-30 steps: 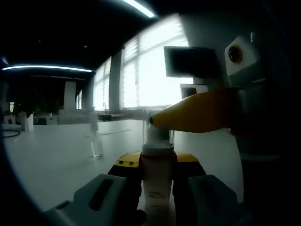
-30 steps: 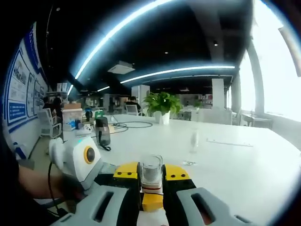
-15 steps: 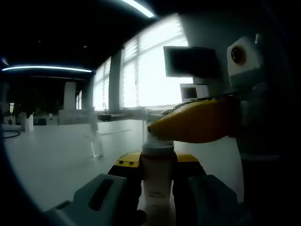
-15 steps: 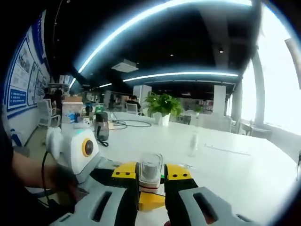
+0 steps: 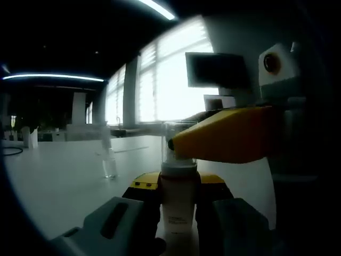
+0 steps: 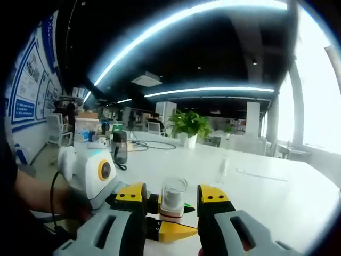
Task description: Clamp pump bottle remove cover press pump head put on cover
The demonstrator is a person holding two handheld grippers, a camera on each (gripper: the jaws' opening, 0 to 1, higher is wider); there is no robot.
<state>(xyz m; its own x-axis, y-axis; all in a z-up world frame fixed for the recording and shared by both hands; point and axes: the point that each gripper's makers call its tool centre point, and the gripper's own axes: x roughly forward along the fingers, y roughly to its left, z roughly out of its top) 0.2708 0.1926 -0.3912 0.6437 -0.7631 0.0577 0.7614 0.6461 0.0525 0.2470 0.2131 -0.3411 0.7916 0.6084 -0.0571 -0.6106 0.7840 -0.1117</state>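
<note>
Left gripper view, nearest: the left claw (image 5: 178,205) is closed on the body of the pump bottle (image 5: 177,205), its yellow-tipped jaws pressed against either side of the white bottle, which stands upright between them. The clear cover (image 5: 179,143) sits on top of the bottle, over the pump head. At the level of the cover, the right claw (image 5: 176,143) enters from the right side of this view; one yellow jaw lies across in front of the cover's right part. Whether that jaw touches the cover cannot be determined from this view.

Right gripper view, nearest: the right claw (image 6: 173,198) stands partly open, its two yellow-tipped jaws set apart on either side of the cover (image 6: 173,194), with a visible gap on each side; it grips nothing. Below the cover, the left claw (image 6: 160,226) and its white housing are seen from the left, with a person's hand (image 6: 37,194) behind it.

Middle distance: the white worktop (image 5: 58,170) carries a small clear bottle (image 5: 109,162), standing upright and well apart from the pump bottle. The same item appears in the right gripper view (image 6: 223,169).

Far: a dark flask (image 6: 119,151) and a coiled cable lie on the worktop; a potted plant (image 6: 189,126) stands beyond. Bright windows (image 5: 160,80) line the far wall.
</note>
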